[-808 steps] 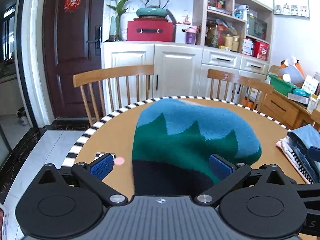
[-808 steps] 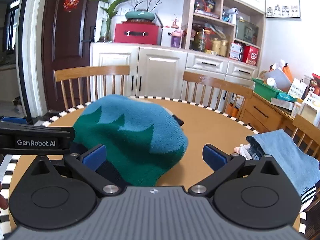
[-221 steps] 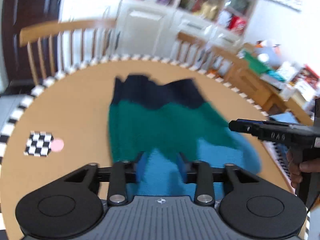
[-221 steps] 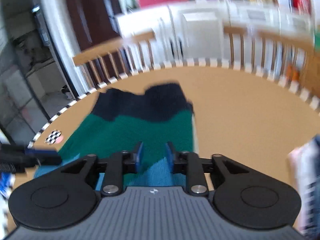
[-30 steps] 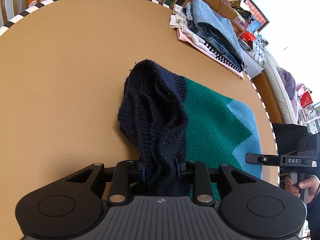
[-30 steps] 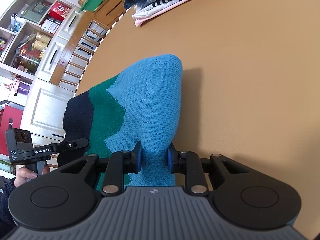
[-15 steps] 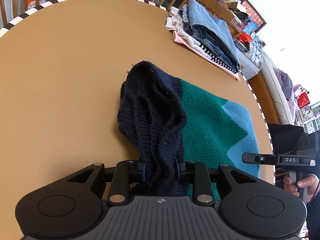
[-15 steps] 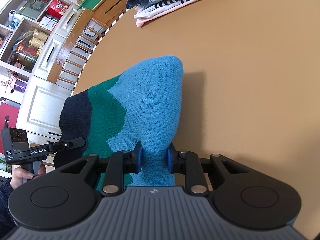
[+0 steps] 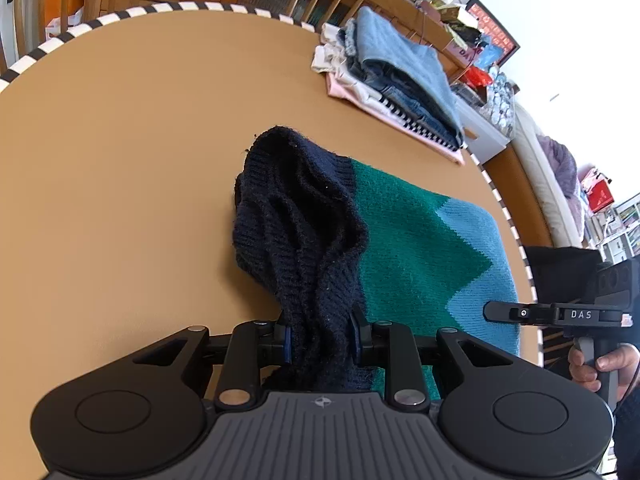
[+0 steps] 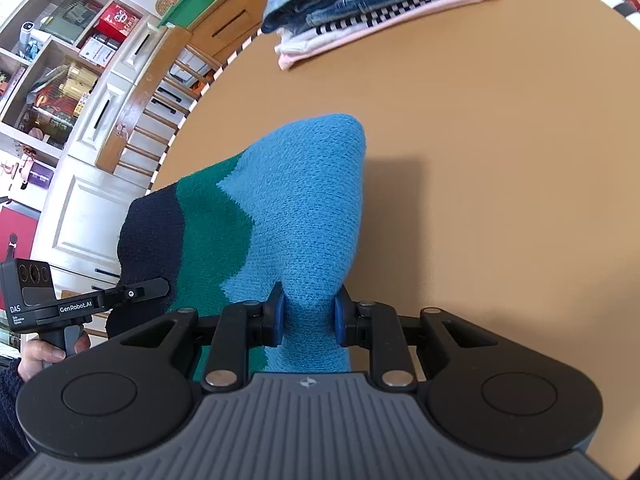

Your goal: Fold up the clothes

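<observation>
You've got the sweater [image 9: 400, 240] on the table [image 9: 120, 200] w/ left gripper [image 9: 320, 334] pinching its dark end & right gripper [image 10: 308, 314] pinching the blue end, its long side running 12 to 6 from each.

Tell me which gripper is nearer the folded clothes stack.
Hard to call; neither is close. The left gripper clamps the sweater's navy end, the right gripper its blue end, with bare table between each and the folded clothes stack.
</observation>
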Tool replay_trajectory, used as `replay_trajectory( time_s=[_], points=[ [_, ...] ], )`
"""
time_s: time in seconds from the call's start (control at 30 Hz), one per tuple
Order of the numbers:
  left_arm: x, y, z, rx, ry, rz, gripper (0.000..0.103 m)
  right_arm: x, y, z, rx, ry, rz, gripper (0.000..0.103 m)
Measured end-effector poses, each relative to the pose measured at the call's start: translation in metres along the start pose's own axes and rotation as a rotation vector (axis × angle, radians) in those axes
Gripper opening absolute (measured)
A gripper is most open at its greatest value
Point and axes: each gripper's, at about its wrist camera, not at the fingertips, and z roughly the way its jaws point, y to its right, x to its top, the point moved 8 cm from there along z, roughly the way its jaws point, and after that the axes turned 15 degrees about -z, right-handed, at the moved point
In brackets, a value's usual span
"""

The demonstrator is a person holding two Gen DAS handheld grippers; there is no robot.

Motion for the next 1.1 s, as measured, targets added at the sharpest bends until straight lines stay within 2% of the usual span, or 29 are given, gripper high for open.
replay_trajectory(
  time_s=[0.17, 0.3, 0.4, 0.57, 0.7, 0.77, 0.8, 0.83, 0.87, 0.9, 0.93, 0.97, 1.0, 1.03, 1.07, 1.1],
  points=[
    [0.018, 0.028, -0.012, -0.028, 0.018, 0.025, 0.026, 0.023, -0.002, -0.024, -0.01, 0.037, -0.006, 0.023],
    [0.053, 0.067, -0.019, -0.053, 0.051, 0.048, 0.026, 0.066, 0.0, -0.052, -0.025, 0.086, -0.035, 0.023],
    [0.092, 0.105, -0.023, -0.074, 0.083, 0.056, 0.026, 0.122, 0.007, -0.077, -0.041, 0.126, -0.06, 0.023],
    [0.176, 0.171, -0.011, -0.112, 0.141, 0.026, 0.026, 0.222, 0.034, -0.106, -0.057, 0.189, -0.071, 0.023],
    [0.237, 0.209, 0.025, -0.114, 0.149, -0.012, 0.027, 0.296, 0.067, -0.116, -0.077, 0.219, -0.07, 0.023],
    [0.267, 0.205, 0.055, -0.088, 0.142, -0.027, 0.027, 0.322, 0.098, -0.1, -0.095, 0.21, -0.049, 0.025],
    [0.279, 0.199, 0.073, -0.061, 0.134, -0.034, 0.029, 0.33, 0.115, -0.087, -0.108, 0.198, -0.035, 0.031],
    [0.291, 0.193, 0.091, -0.035, 0.126, -0.042, 0.032, 0.338, 0.133, -0.075, -0.121, 0.186, -0.02, 0.052],
    [0.298, 0.183, 0.101, 0.005, 0.149, -0.059, 0.033, 0.339, 0.153, -0.064, -0.18, 0.183, 0.005, 0.073],
    [0.304, 0.171, 0.108, 0.051, 0.185, -0.081, 0.029, 0.338, 0.174, -0.054, -0.251, 0.182, 0.032, 0.071],
    [0.309, 0.159, 0.114, 0.097, 0.221, -0.103, 0.016, 0.335, 0.189, -0.049, -0.301, 0.183, 0.026, 0.055],
    [0.313, 0.151, 0.112, 0.135, 0.294, -0.099, 0.01, 0.33, 0.203, -0.045, -0.347, 0.185, 0.013, 0.044],
    [0.314, 0.148, 0.1, 0.163, 0.39, -0.059, 0.007, 0.327, 0.204, -0.045, -0.34, 0.215, -0.017, 0.041],
    [0.311, 0.153, 0.09, 0.156, 0.459, 0.003, 0.007, 0.324, 0.201, -0.047, -0.32, 0.252, -0.049, 0.035],
    [0.305, 0.164, 0.086, 0.117, 0.484, 0.066, 0.007, 0.321, 0.198, -0.048, -0.3, 0.289, -0.082, 0.033],
    [0.297, 0.178, 0.088, 0.063, 0.47, 0.111, 0.008, 0.32, 0.194, -0.041, -0.299, 0.292, -0.104, 0.033]
  ],
)
